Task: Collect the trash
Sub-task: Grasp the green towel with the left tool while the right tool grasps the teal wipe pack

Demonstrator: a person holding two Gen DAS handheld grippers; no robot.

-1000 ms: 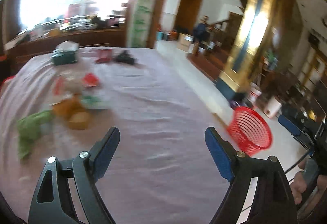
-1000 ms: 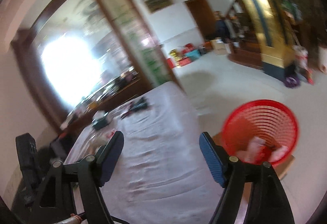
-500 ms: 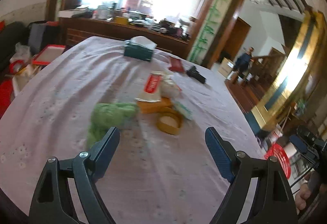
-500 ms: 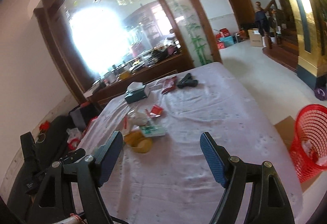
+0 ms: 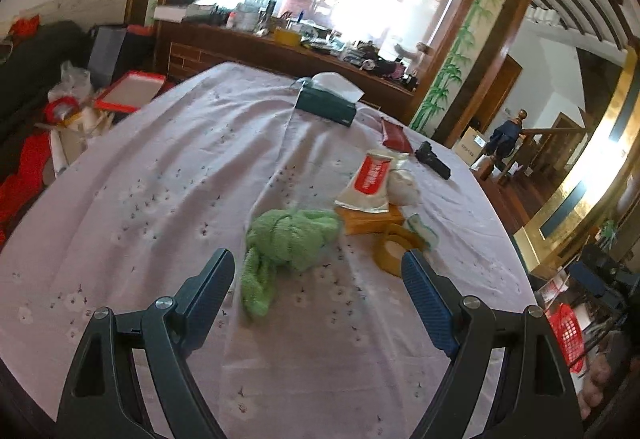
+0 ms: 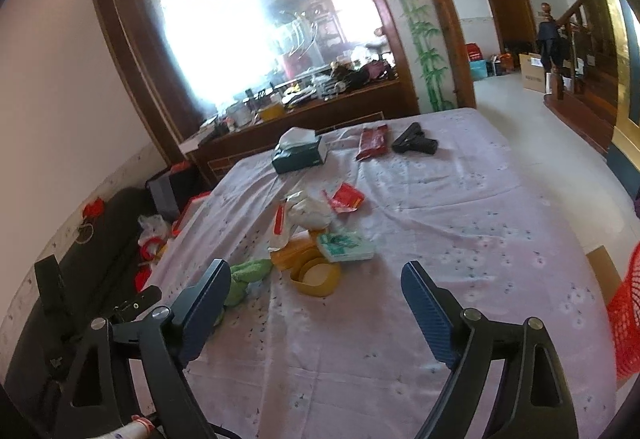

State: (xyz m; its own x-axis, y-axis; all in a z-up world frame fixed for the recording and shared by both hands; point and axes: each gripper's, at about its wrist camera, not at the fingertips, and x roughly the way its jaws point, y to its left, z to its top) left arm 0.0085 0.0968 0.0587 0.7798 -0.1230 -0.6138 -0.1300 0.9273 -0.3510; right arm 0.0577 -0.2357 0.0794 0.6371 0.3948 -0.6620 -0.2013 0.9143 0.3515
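A heap of trash lies mid-table: a green cloth [image 5: 288, 239], a white and red wrapper [image 5: 368, 183], an orange box [image 5: 370, 221], a yellow tape roll [image 5: 394, 249], crumpled white paper [image 6: 310, 213], a red wrapper [image 6: 346, 197] and a teal packet [image 6: 346, 247]. My left gripper [image 5: 318, 295] is open and empty, just short of the green cloth. My right gripper [image 6: 316, 303] is open and empty, short of the tape roll [image 6: 318, 277]. The red trash basket [image 6: 626, 319] stands off the table's right side; it also shows in the left wrist view [image 5: 566, 335].
The table has a pink flowered cloth [image 6: 460, 223]. At its far end lie a dark green tissue box [image 6: 298, 155], a dark red packet [image 6: 372, 143] and a black gun-shaped object [image 6: 414, 141]. Clutter and a red tray [image 5: 130, 91] sit left of the table.
Both views have swung left from the basket onto the table and the trash heap. Both grippers stay open and empty and have come closer to the heap.
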